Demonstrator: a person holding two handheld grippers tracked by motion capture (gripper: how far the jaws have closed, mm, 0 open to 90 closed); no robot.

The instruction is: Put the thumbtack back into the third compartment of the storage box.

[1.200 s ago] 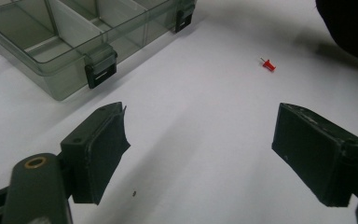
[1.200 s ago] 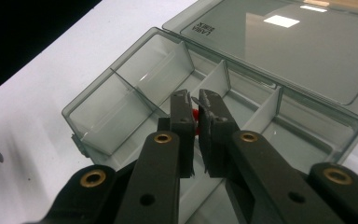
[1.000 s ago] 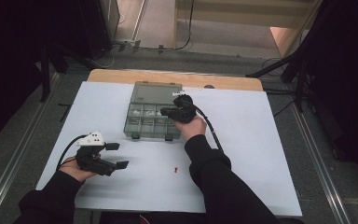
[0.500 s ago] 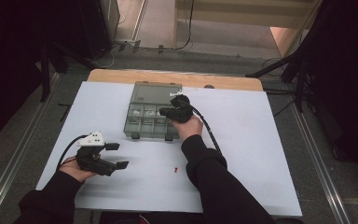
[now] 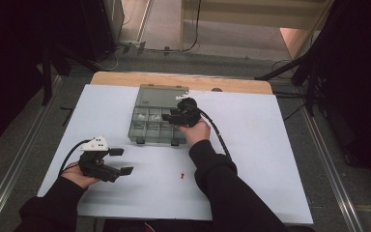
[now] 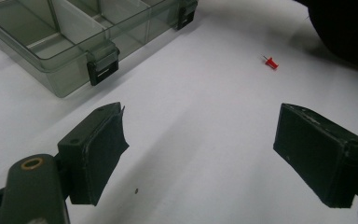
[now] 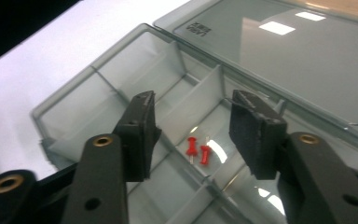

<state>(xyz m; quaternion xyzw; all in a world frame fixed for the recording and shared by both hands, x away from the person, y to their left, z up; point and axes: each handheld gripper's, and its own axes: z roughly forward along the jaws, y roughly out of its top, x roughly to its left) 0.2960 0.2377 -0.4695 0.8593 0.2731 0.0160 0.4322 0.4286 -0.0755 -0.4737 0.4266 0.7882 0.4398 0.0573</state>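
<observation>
Wide free room on the white sheet-covered table (image 5: pixel 280 159), with bare surface to the right of the box and in front of it; wooden back edge just behind the open lid, metal rails along both long sides on the floor. Near the middle of the back half, a smoky transparent plastic organiser box with dividers (image 5: pixel 147 128), lid (image 7: pixel 279 60) folded open and flat toward the far edge, two dark latches on the near wall. Held over the right part of this box, the right gripper (image 5: pixel 174 117), jaws just opened and now standing apart, nothing pressed between the pads. Directly under that gap, in the right gripper view, two small red push pins (image 7: pixel 198 150) lying side by side and touching on the floor of one compartment, metal points toward the near side. Outside the box, a third red push pin (image 5: pixel 182 175) alone on the white surface, near the person's right sleeve, well apart from both grippers. At the front left, the left gripper (image 5: pixel 121 161) low over the table, jaws wide apart and empty, aimed toward the box corner. On the lid, small embossed writing near its edge, too blurred for reading.
</observation>
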